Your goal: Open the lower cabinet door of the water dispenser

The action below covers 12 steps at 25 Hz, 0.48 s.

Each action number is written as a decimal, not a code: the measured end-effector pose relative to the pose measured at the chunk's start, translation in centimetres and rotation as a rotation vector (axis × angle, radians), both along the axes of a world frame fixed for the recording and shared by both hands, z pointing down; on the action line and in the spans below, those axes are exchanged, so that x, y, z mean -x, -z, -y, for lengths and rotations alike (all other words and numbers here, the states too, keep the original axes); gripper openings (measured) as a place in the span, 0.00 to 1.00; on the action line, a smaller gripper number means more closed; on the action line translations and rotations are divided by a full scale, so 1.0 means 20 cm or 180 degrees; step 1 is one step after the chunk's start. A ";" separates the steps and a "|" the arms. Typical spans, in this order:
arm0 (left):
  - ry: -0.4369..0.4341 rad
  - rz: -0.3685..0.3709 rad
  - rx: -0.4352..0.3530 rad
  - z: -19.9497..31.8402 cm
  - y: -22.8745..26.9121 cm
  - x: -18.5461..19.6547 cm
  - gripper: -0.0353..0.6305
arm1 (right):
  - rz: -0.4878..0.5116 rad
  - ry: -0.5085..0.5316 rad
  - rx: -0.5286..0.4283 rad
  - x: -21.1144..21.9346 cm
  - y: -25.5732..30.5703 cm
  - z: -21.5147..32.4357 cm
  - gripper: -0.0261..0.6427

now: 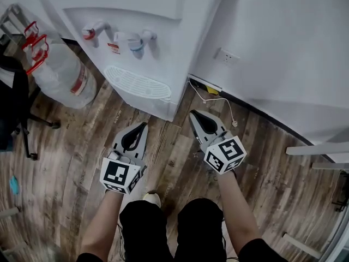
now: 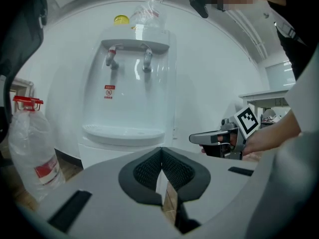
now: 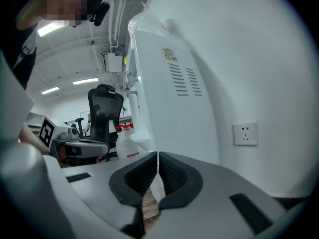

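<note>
A white water dispenser [image 1: 147, 15] stands against the wall, with a red tap [image 1: 89, 34], a blue tap [image 1: 137, 43] and a drip tray [image 1: 137, 83]. Its lower cabinet front [image 2: 107, 154] shows below the tray in the left gripper view, shut as far as I can see. My left gripper [image 1: 143, 126] is low over the floor, a short way before the dispenser's base, shut and empty [image 2: 162, 151]. My right gripper [image 1: 193, 115] is beside the dispenser's right corner, also shut and empty [image 3: 157, 156]. Neither touches the dispenser.
A large water bottle [image 1: 61, 75] with a red handle stands left of the dispenser. A black office chair [image 1: 13, 100] is further left. On the white wall to the right are a socket [image 1: 226, 55] and a cable [image 1: 217, 99] trailing on the wooden floor [image 1: 71, 162].
</note>
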State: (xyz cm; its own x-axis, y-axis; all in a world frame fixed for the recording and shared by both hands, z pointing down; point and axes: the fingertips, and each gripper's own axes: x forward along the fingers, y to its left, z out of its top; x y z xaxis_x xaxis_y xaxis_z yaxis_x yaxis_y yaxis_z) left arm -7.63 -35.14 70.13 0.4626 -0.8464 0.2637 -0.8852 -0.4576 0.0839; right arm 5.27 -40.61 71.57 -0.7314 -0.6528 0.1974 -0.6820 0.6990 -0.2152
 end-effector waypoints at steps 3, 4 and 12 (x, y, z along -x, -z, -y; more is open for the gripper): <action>0.0010 -0.0055 -0.0027 0.04 -0.08 0.02 0.07 | -0.0040 0.0066 -0.0090 0.04 -0.08 0.05 0.08; 0.0010 -0.0067 -0.0029 0.05 -0.11 0.03 0.07 | -0.0055 0.0092 -0.0106 0.05 -0.11 0.05 0.08; -0.0027 0.0049 -0.0142 0.08 -0.21 0.08 0.07 | -0.0126 0.0194 -0.0170 0.13 -0.25 0.11 0.08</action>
State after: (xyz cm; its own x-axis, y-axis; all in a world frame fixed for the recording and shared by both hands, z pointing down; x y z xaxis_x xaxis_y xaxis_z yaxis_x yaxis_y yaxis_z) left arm -9.25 -36.74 74.36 0.4659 -0.8537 0.2328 -0.8823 -0.4680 0.0495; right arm 2.69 -42.86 76.62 -0.7624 -0.6177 0.1930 -0.6451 0.7492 -0.1502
